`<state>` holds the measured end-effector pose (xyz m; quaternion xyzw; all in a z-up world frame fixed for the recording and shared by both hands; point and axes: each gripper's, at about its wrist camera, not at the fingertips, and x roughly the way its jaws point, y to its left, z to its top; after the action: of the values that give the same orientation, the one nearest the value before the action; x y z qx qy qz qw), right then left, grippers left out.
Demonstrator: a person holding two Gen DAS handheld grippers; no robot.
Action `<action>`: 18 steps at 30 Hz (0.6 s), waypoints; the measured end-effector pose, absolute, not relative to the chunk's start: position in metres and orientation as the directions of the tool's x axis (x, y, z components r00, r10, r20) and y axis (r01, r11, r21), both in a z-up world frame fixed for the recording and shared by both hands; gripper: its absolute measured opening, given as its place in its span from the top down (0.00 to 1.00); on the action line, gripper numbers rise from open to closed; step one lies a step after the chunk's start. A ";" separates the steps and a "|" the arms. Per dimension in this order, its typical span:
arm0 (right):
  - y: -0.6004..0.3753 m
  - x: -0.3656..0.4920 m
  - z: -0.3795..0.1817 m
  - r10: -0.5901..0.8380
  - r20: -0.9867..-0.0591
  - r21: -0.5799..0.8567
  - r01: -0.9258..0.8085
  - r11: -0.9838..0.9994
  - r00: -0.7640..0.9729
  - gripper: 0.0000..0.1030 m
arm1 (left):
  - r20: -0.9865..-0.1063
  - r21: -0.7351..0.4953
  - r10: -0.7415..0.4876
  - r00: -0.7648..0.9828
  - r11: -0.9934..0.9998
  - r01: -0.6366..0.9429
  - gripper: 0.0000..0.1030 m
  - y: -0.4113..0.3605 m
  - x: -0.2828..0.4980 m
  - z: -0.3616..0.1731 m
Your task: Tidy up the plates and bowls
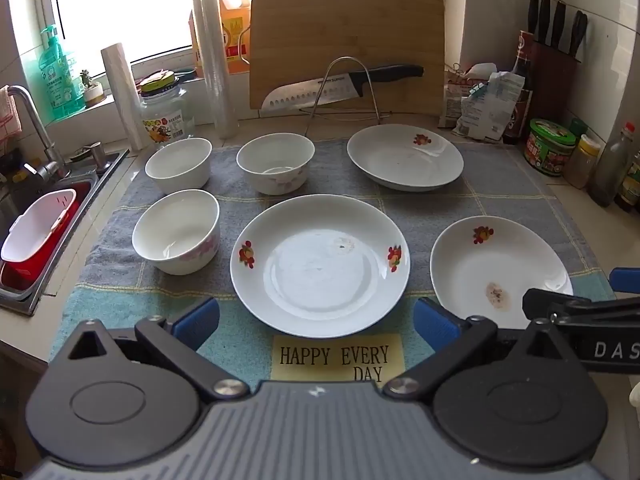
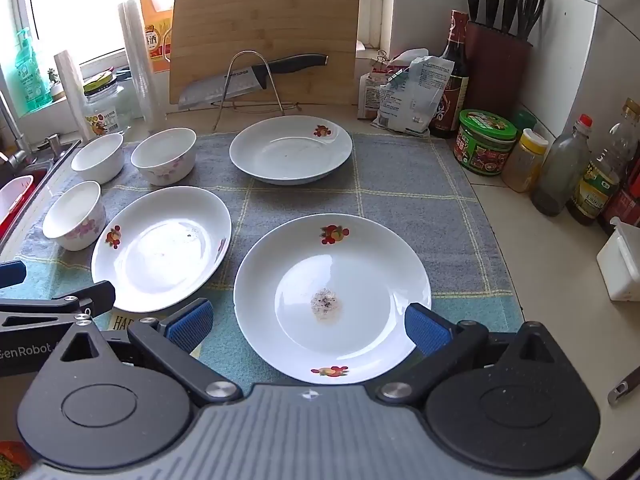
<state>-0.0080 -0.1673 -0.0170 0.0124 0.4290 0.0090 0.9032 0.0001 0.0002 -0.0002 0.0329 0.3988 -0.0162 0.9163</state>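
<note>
Three white plates with fruit prints lie on a grey-blue cloth (image 1: 500,184): a middle plate (image 1: 320,266) (image 2: 160,248), a near right plate (image 1: 496,272) (image 2: 332,300) with a food stain, and a far plate (image 1: 404,158) (image 2: 290,150). Three white bowls stand at the left: near (image 1: 176,232) (image 2: 74,216), far left (image 1: 179,165) (image 2: 98,158), far middle (image 1: 275,163) (image 2: 164,156). My left gripper (image 1: 316,322) is open and empty, just short of the middle plate. My right gripper (image 2: 308,326) is open and empty, its jaws either side of the near right plate's front.
A sink (image 1: 44,216) with a red-and-white basin lies to the left. A cutting board (image 1: 346,44), a knife on a wire rack (image 1: 340,84), film rolls and a jar stand behind. Bottles, a knife block (image 2: 496,68) and jars line the right wall.
</note>
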 end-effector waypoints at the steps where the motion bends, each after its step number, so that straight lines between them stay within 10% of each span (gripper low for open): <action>1: -0.167 -0.008 -0.017 0.031 -0.774 0.034 -0.007 0.999 0.633 0.00 | -0.733 0.044 -0.004 0.680 0.998 0.054 0.01 0.001 0.000 0.000; 18: -0.163 -0.013 -0.010 0.044 -0.760 0.033 -0.029 0.999 0.649 0.00 | -0.720 0.045 0.018 0.694 0.999 0.021 0.01 0.004 -0.007 0.005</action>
<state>-0.0126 -0.1634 -0.0102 0.0090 0.4186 0.0200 0.9079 -0.0073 0.0045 0.0045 0.0246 0.3913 -0.0007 0.9199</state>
